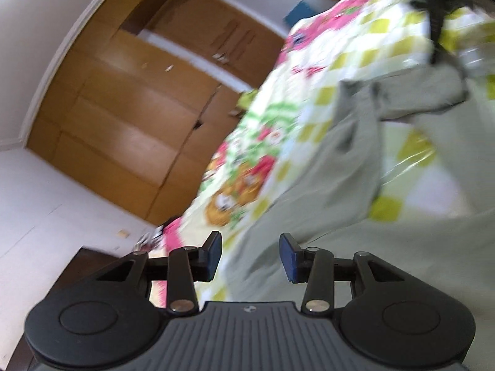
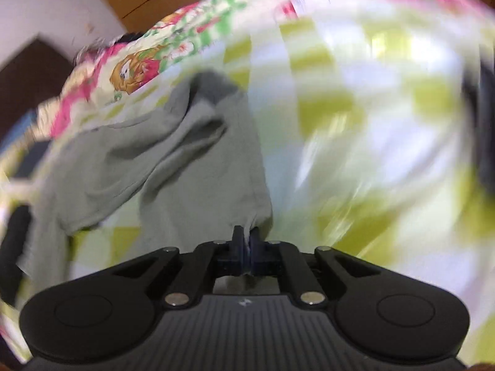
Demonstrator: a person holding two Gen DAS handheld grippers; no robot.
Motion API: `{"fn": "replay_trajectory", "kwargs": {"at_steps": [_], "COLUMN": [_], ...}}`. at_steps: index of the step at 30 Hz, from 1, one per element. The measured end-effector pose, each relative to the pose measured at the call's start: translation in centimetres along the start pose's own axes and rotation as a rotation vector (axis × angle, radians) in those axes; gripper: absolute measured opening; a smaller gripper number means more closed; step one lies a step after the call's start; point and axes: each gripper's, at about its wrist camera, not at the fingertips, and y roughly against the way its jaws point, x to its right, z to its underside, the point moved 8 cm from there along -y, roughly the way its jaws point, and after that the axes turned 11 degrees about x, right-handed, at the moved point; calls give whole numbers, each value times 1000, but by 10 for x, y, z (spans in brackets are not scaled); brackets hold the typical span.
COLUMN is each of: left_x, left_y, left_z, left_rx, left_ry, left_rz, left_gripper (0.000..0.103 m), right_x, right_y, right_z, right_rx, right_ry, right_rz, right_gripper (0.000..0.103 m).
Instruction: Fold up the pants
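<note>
Grey-green pants (image 1: 349,167) lie crumpled on a bed cover with a green-check and pink floral print (image 1: 272,117). My left gripper (image 1: 250,255) is open just above the pants' near part, with nothing between its blue pads. In the right wrist view the pants (image 2: 173,160) stretch away from my right gripper (image 2: 246,242), which is shut on the pants' near edge; cloth shows pinched between its pads. At the top right of the left wrist view, the dark, blurred right gripper (image 1: 433,15) holds up a pant corner.
Wooden wardrobe doors (image 1: 130,108) and a white wall stand beyond the bed's left edge. A dark piece of furniture (image 1: 83,262) sits low at the left. Patterned cover (image 2: 355,108) spreads to the right of the pants. Both views are motion-blurred.
</note>
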Motion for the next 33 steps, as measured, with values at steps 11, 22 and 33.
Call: {"fn": "replay_trajectory", "kwargs": {"at_steps": [11, 22, 33], "left_x": [45, 70, 65], "left_y": [1, 82, 119], "left_z": [-42, -5, 29], "left_rx": [51, 21, -71], "left_ry": [70, 187, 248], "left_rz": [88, 112, 67], "left_gripper": [58, 62, 67], "right_x": [36, -62, -57], "right_y": [52, 16, 70], "right_z": [-116, 121, 35], "right_rx": [273, -137, 127], "right_ry": [128, -460, -588], "right_rz": [245, -202, -333], "right_gripper": [41, 46, 4]}}
